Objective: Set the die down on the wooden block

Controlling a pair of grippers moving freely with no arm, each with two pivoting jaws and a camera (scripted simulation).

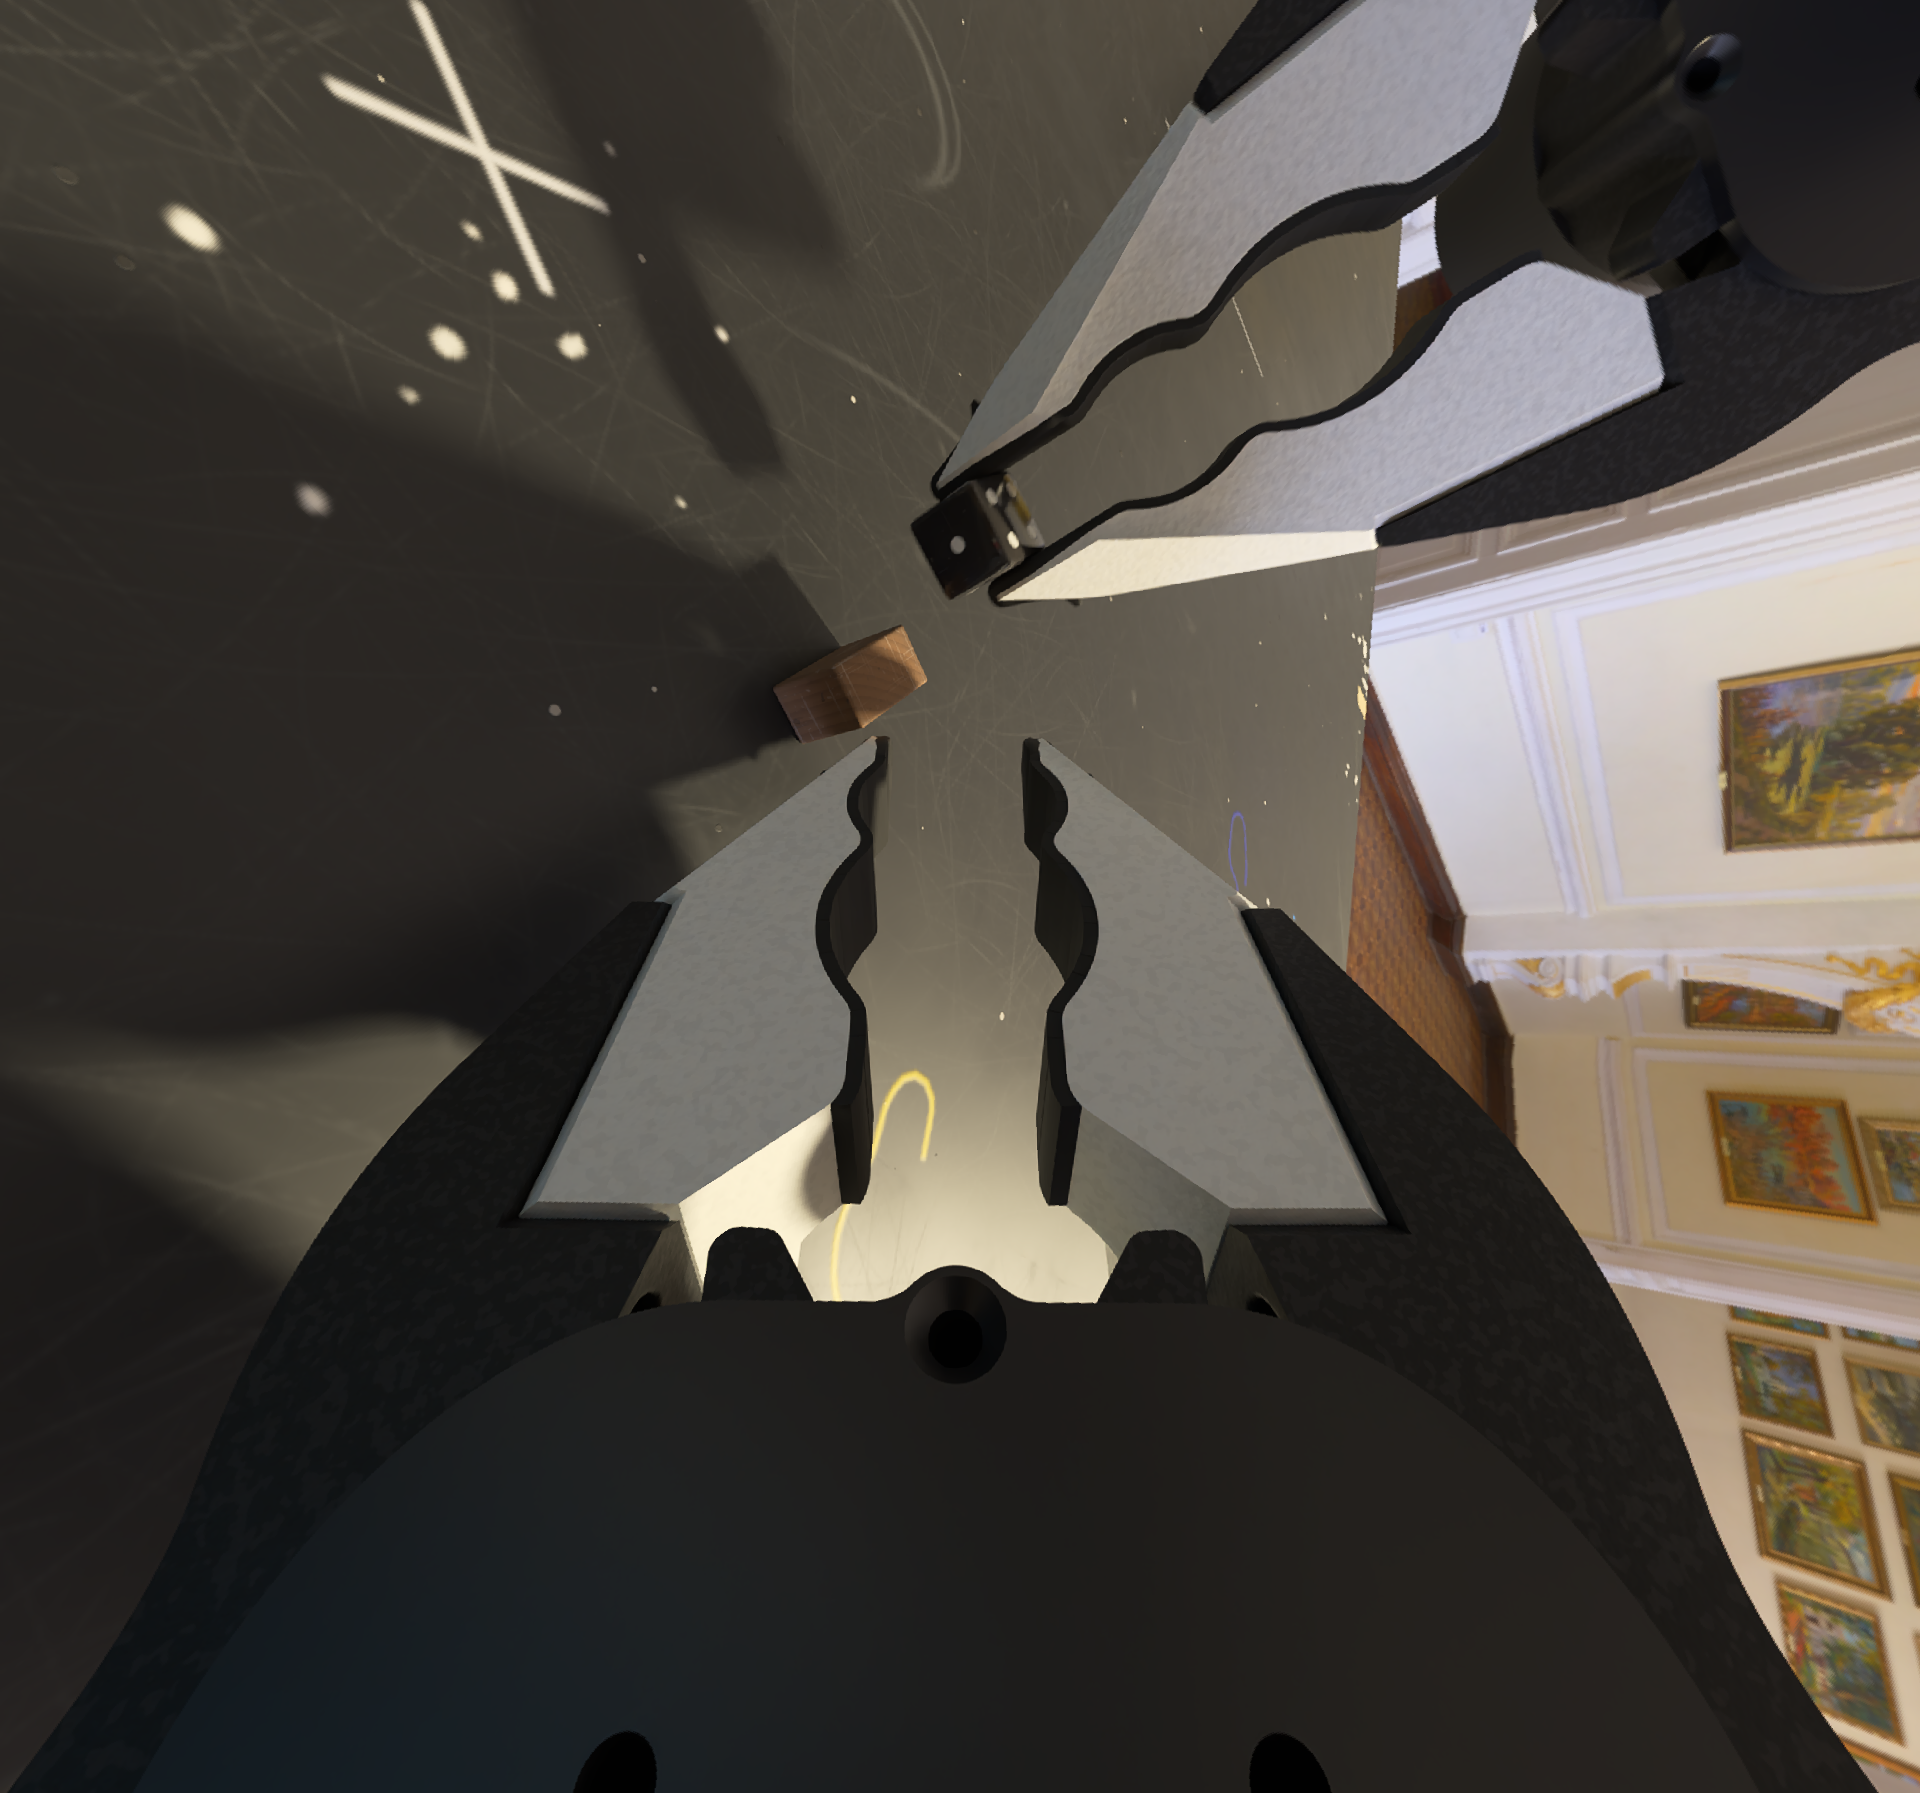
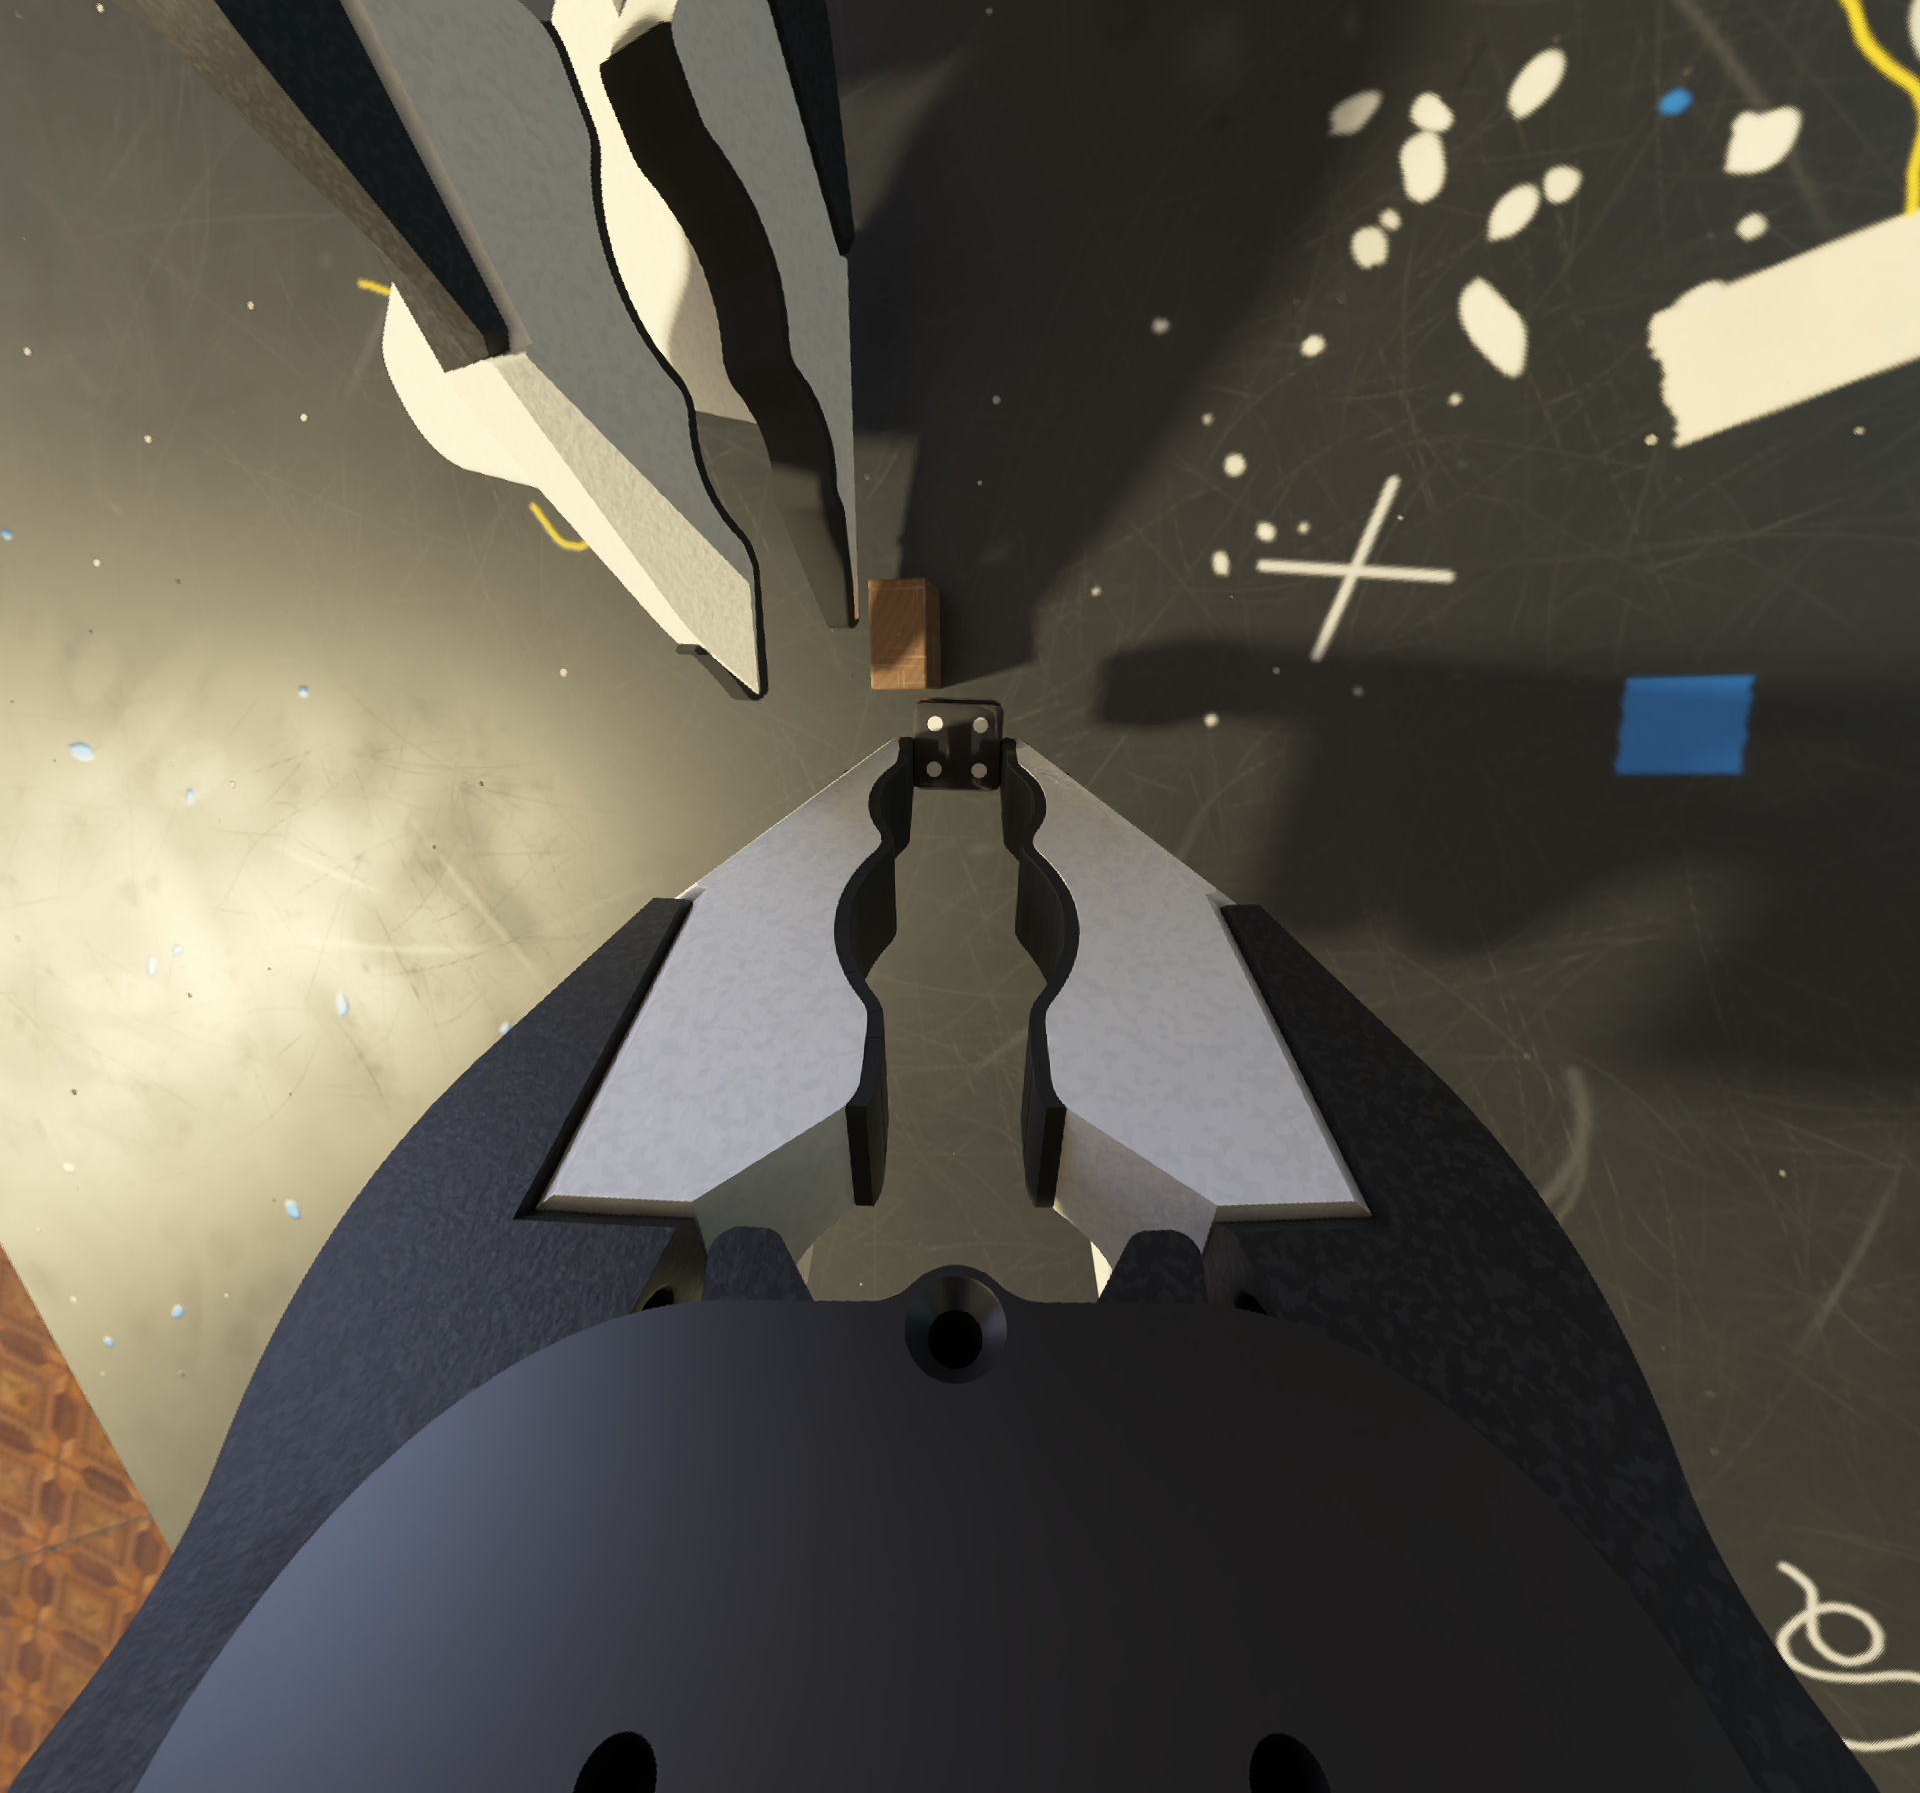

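A small black die with white pips [image 2: 957,744] is held between the tips of my right gripper [image 2: 957,756], which is shut on it. In the left wrist view the die [image 1: 961,548] shows at the tips of the right gripper [image 1: 982,543], above and right of the wooden block [image 1: 850,685]. The wooden block [image 2: 902,635] is small and brown, resting on the dark tabletop just beyond the die. My left gripper [image 1: 954,751] is open and empty, its tips just right of the block. It also shows in the right wrist view [image 2: 800,652], left of the block.
The dark scratched tabletop [image 1: 312,600] carries white paint spots, a white cross [image 1: 473,145] and a blue square [image 2: 1683,725]. The table edge [image 1: 1361,704] runs at the right, with a patterned floor and a wall of framed paintings [image 1: 1818,756] beyond.
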